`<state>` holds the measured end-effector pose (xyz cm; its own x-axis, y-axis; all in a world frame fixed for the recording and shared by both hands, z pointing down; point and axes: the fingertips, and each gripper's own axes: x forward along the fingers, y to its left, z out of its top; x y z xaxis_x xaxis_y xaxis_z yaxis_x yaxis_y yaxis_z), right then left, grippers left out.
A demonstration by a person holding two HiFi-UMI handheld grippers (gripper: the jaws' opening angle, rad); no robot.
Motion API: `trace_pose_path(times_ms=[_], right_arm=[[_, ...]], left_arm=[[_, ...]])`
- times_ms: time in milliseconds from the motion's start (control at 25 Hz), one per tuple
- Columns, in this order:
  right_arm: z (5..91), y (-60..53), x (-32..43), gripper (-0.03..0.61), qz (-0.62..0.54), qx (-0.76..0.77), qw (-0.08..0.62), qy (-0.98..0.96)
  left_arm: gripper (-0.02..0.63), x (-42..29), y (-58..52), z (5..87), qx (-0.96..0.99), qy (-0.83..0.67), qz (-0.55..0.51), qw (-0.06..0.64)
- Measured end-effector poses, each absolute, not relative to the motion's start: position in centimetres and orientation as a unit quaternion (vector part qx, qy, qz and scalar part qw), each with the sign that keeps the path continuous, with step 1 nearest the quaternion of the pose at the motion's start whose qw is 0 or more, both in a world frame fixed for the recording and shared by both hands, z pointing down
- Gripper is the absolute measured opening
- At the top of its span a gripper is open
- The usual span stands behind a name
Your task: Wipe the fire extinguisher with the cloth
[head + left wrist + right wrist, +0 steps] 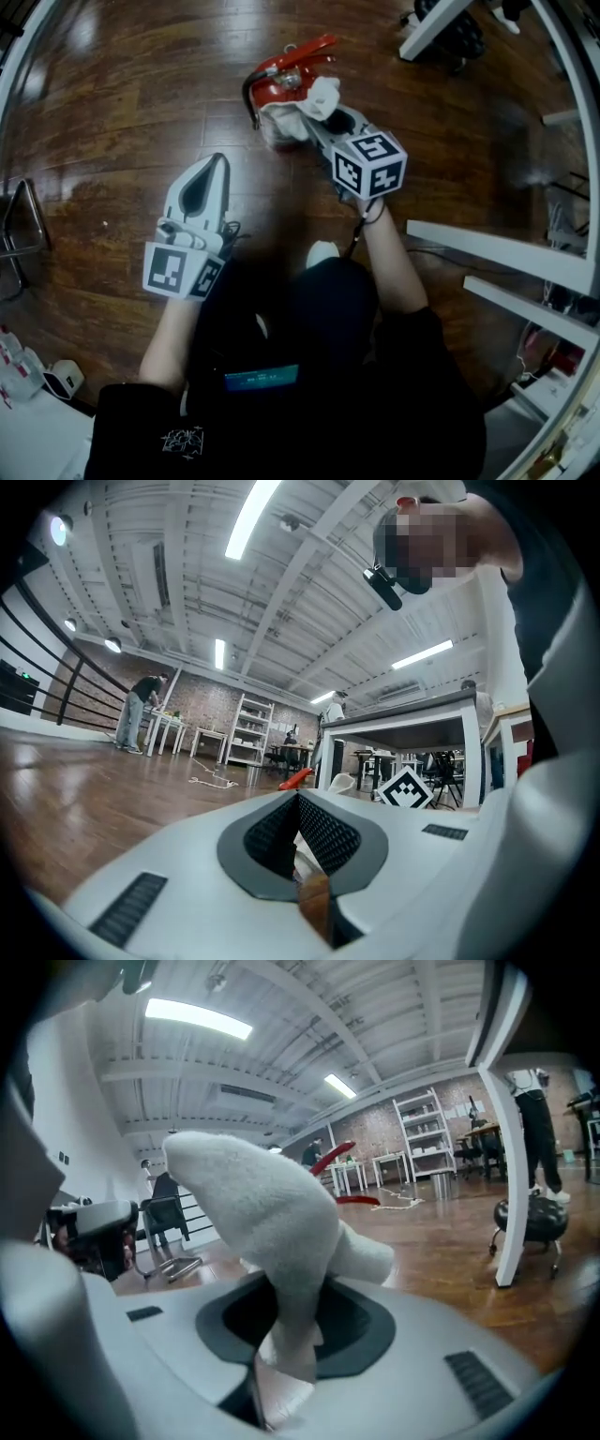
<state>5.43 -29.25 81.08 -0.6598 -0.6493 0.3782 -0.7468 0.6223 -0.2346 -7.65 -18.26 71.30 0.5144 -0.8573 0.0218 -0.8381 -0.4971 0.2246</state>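
Head view, extinguisher: the red extinguisher (279, 80) is sitting on the wooden floor (112, 112), ahead of the person and a little to the right. Whether it is upright or on its side is unclear.
Head view, cloth: the white cloth (317, 97) is lying bunched against the extinguisher's near side.
Head view, right gripper: the right gripper (323, 120) is reaching up to the extinguisher, with its tip buried in the cloth.
Head view, left gripper: the left gripper (217, 169) is hovering over bare floor, well apart from the extinguisher, with its jaws coming to a point.
Left gripper view, jaws: they are pressing together with nothing between them, and only a thin slit of floor is showing.
Left gripper view, beyond: the extinguisher's red lever, a bit of cloth and the right gripper's marker cube (406, 789) are peeking over the jaws. A table (412, 726) is standing behind them.
Right gripper view, jaws: they are pinching the cloth, which is bulging up and over them.
Right gripper view, beyond: the red lever is showing past the cloth. A stool (530, 1218) is standing at the right.
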Motion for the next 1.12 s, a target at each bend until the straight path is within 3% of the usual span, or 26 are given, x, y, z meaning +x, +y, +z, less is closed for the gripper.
trace_pose_path(times_ms=[360,640,840,960,1120], right_arm=[[96.9,-26.6,1.3,0.127,0.306,0.368,0.200,-0.855],[104.4,-26.3,-0.2,0.126,0.310,0.356,0.258,-0.843],[99.4,-25.6,0.8,0.126,0.296,0.339,0.178,-0.875],[92.4,-25.4,2.8,0.126,0.271,0.341,0.105,-0.894],[82.0,-24.3,4.4,0.126,0.214,0.337,0.064,-0.915]], left_arm=[[0.003,-8.8,-17.1,71.7,0.858,-0.502,-0.032,0.103],[0.003,-11.3,-16.8,71.3,0.848,-0.521,-0.028,0.098],[0.003,-11.7,-17.0,70.8,0.848,-0.520,-0.035,0.095],[0.002,-11.3,-17.8,70.3,0.850,-0.516,-0.038,0.096],[0.003,-10.5,-18.6,66.8,0.851,-0.514,-0.034,0.101]])
